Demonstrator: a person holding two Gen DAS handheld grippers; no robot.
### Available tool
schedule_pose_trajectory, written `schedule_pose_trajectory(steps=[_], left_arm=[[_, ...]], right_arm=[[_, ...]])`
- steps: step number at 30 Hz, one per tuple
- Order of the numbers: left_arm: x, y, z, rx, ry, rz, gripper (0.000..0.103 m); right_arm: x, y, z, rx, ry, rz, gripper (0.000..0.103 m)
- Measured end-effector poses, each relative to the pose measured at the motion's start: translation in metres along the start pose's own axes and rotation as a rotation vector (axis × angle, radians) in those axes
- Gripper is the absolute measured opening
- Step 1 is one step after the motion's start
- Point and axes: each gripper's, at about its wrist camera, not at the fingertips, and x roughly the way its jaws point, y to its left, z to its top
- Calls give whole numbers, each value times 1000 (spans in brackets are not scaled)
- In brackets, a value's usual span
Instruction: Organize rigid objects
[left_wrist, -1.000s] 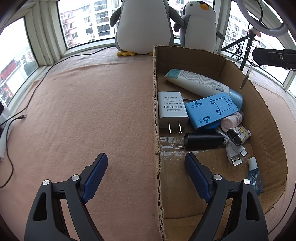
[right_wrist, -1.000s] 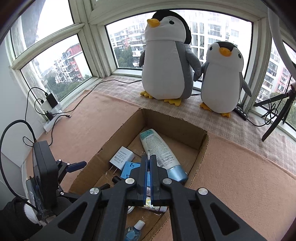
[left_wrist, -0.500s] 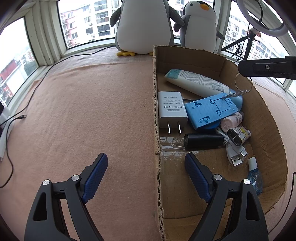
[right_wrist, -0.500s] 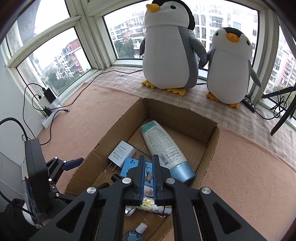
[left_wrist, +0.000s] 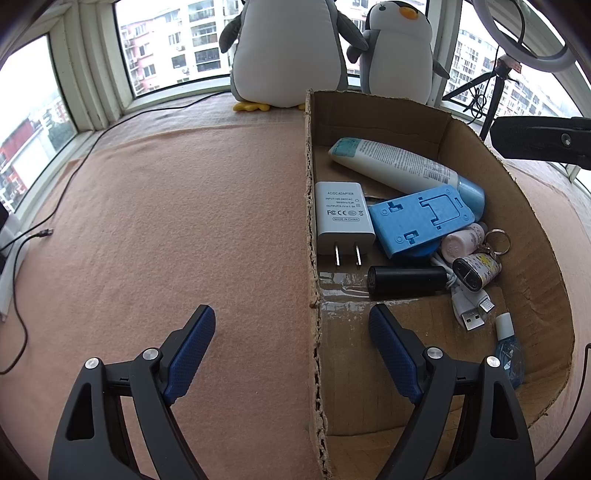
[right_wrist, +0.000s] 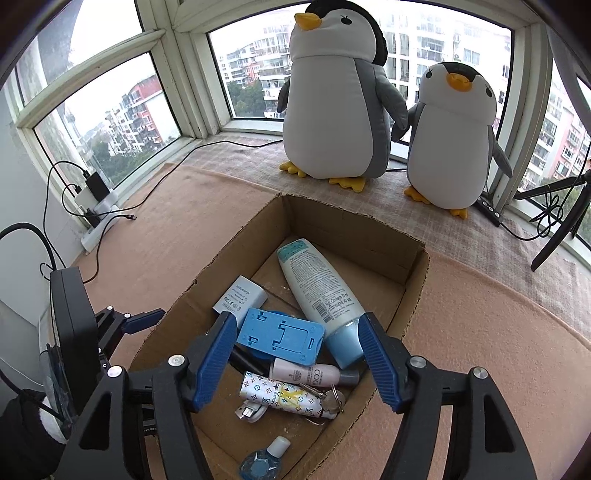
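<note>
Cardboard box (right_wrist: 413, 295) | USB cable (left_wrist: 469, 314) half-hidden | both tongs open

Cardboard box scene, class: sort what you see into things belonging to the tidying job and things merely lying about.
Job:
cardboard box
white tube
AC adapter
blue stand
black cylinder
patterned keyring case

Lying about:
plush penguins
tripod
power strip
</note>
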Motion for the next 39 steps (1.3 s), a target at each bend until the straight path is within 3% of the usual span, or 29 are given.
schedule_pose_trajectory(steps=[22, 29, 39], left_arm=[[-26, -2, 3, 27, -37, 35, 86], [-55, -5, 4, 23, -76, 32, 86], [-111, -24, 10, 41, -175, -15, 89]], right_arm=[[-63, -24, -42, 98, -72, -52, 69], [-96, -22, -56, 133, -124, -44, 71], [-150, -13, -71, 166, -217, -69, 84]])
